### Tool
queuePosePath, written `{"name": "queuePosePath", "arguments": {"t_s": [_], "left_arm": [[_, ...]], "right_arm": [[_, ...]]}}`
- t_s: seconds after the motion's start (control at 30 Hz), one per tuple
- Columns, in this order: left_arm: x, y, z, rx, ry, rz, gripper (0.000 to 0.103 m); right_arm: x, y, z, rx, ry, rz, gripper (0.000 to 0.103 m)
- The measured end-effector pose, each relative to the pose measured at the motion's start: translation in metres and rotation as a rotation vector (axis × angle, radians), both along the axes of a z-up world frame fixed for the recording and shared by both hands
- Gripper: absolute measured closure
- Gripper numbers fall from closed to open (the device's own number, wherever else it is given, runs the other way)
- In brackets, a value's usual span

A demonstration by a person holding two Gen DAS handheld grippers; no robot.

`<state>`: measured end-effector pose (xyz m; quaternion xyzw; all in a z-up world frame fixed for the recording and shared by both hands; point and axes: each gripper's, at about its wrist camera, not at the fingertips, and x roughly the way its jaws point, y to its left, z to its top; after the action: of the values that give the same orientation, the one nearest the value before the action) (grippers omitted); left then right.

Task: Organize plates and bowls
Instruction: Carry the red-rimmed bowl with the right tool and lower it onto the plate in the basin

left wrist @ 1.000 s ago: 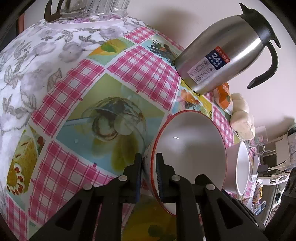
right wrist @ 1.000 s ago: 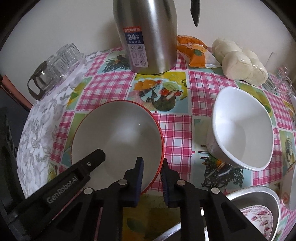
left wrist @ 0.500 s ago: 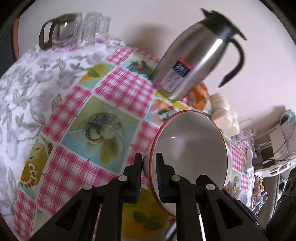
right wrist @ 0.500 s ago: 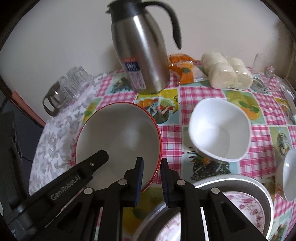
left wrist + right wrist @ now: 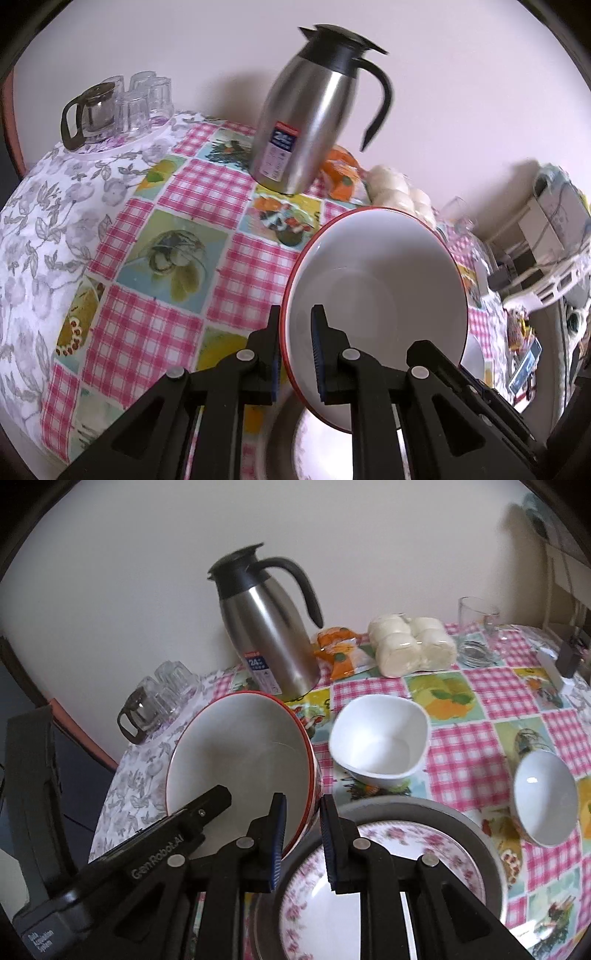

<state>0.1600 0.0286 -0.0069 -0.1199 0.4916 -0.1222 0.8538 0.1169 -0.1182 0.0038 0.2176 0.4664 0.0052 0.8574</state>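
While the red-rim bowl is carried tilted and clear of the bench, it is gripped from both sides: the left gripper is clenched on its near-left rim, one finger inside & one outside. The right gripper sits at the bowl's near-right edge w/ the rim seemingly between its jaws, but contact can't be told for sure from either view.

Step in hand, by judgement: the bowl is being brought over toward the stack at near right, where a floral plate lies inside a grey dish. A square white bowl stands just beyond the dish; a small bowl sits to the far right, still loose. The flask stands well back near the wall.

Next move prob. calls for levelling the bowl, centring it over the plate & lowering it flat before both jaws are released, w/ care that the rim isn't knocked against the dish edge.
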Motion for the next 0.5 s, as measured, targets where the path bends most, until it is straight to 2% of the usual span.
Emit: {"name": "queuePosePath", "arguments": {"t_s": [0.23,0.5], "left_arm": [[-0.031,-0.03,0.005,0.067,-0.028,-0.069,0.088],[-0.05,-0.064,-0.012,0.106,0.018,-0.159,0.088]], "right_arm": [[-0.041,-0.03,0.001,0.072,-0.056,-0.059,0.083],[-0.075,-0.061,-0.004,0.095,-0.087,-0.115,0.082]]}}
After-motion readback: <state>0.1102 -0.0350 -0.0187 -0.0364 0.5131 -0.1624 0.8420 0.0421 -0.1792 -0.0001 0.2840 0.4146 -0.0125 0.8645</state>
